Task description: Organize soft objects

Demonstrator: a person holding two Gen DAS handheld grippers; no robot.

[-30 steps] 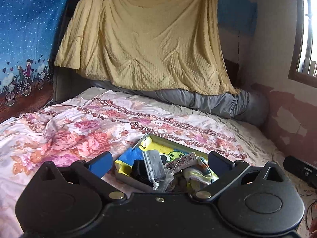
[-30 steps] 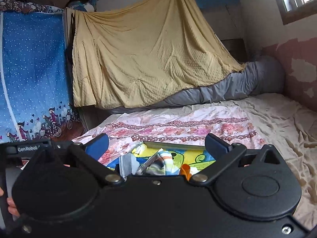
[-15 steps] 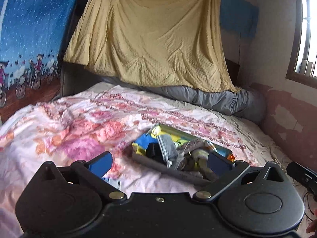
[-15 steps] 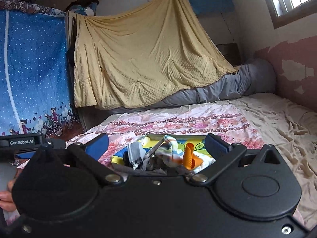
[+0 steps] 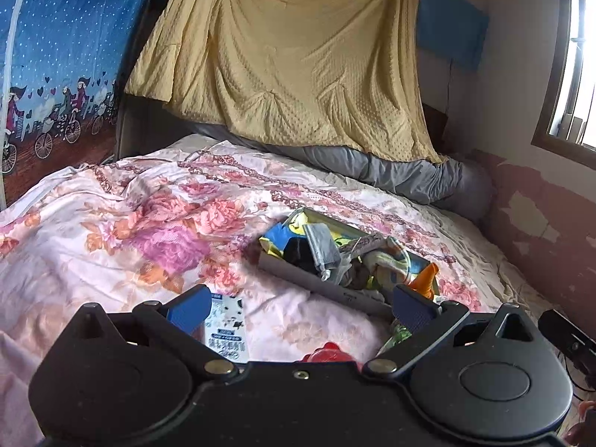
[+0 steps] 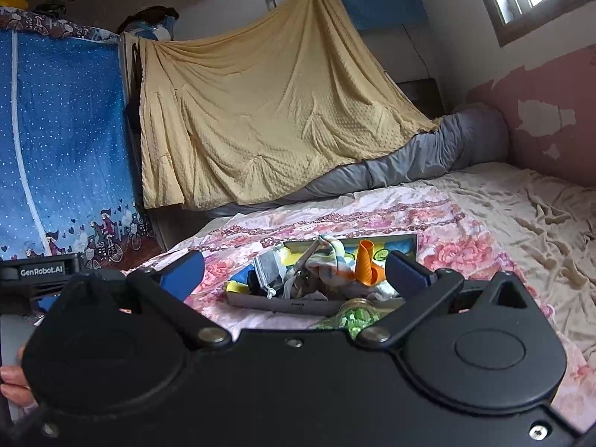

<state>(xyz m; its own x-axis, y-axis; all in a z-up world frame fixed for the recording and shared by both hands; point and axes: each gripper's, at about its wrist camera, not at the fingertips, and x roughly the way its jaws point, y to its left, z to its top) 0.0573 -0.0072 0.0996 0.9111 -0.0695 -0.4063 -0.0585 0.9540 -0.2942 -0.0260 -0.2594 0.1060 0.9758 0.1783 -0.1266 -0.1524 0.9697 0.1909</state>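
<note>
A shallow grey tray (image 5: pixel 327 289) lies on the floral bedspread (image 5: pixel 123 231), filled with soft things: a grey drawstring pouch (image 5: pixel 321 247), a black cloth, striped fabric and an orange piece (image 5: pixel 424 277). The tray also shows in the right wrist view (image 6: pixel 275 303) with the orange piece (image 6: pixel 364 264). My left gripper (image 5: pixel 300 307) is open and empty, held short of the tray. My right gripper (image 6: pixel 294 273) is open and empty, also short of the tray.
A white printed packet (image 5: pixel 227 329), a red thing (image 5: pixel 327 352) and a green-filled clear jar (image 6: pixel 354 314) lie on the bed near the tray. A yellow blanket (image 5: pixel 290 59) hangs over a grey bolster (image 5: pixel 409 177). A blue wardrobe cover (image 6: pixel 63 141) stands left.
Both grippers have drawn back and risen from the tray. The tray now sits farther ahead, and the packet, red thing and jar have come into view.
</note>
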